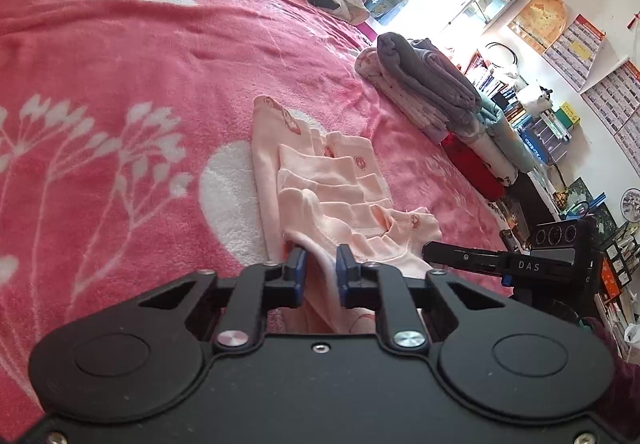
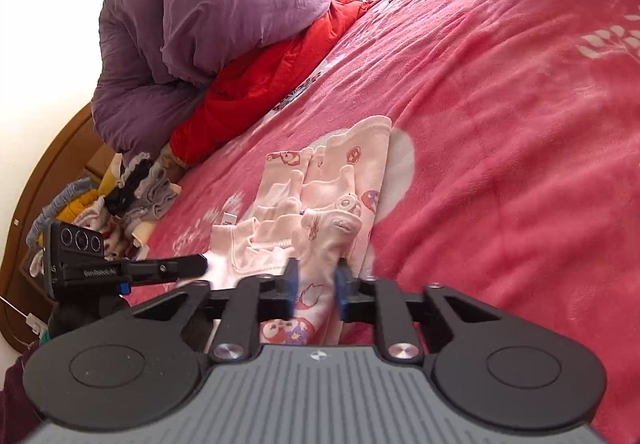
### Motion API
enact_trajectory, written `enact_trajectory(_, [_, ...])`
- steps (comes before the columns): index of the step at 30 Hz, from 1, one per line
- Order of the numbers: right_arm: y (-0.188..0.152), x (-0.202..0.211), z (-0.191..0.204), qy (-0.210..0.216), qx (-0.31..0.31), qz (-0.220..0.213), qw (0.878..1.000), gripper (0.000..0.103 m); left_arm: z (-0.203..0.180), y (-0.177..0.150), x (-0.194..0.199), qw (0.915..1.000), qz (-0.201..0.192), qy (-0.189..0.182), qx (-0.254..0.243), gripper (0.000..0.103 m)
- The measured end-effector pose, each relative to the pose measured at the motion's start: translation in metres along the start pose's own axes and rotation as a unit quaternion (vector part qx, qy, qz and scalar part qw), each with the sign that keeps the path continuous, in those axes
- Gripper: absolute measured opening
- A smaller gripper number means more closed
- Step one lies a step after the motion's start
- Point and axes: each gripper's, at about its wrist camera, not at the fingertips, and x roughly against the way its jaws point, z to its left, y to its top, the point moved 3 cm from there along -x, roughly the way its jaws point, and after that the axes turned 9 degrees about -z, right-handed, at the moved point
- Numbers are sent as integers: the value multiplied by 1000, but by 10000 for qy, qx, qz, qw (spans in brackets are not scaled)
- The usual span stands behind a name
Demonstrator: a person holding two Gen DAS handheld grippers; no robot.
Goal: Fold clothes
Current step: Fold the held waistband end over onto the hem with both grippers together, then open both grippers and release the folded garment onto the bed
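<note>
Pink garment [image 1: 320,184] lies bunched on the blanket [image 1: 120,84], its near hem at six o'clock. Left gripper [image 1: 321,264] and right gripper [image 2: 317,276] each straddle that edge, pads slightly apart around cloth, whether pinched I cannot tell, probably to lift both corners evenly.

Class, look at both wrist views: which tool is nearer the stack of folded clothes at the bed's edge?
Right. The right tool is at the pink garment's edge facing the stack; the left tool is at its other side.

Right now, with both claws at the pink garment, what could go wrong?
1. The left claw has its pads apart around only a thin edge of the pale pink printed cotton garment; it may slip out.
2. The fabric is already bunched near the right claw, so lifting may crease the fold.
</note>
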Motion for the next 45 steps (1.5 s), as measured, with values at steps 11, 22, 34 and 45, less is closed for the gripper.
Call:
enact_trajectory(11, [39,6,14,648,323,-722,9948,5,-6,28,10,9948,-980,-269,-70,1])
enact_trajectory(22, [70,-25,-6,510,252,-1051,9928,5,6,54,-26,9939,-1039,-191,-325,1])
enact_trajectory(34, [58,-62,-34,-160,-18,-469,9988,22,20,46,-49,9967,-623,318,-420,14])
enact_trajectory(45, [46,-16,20,-431,1620,-865,9820,39,-32,24,-19,9880,-525,-118,-1447,37])
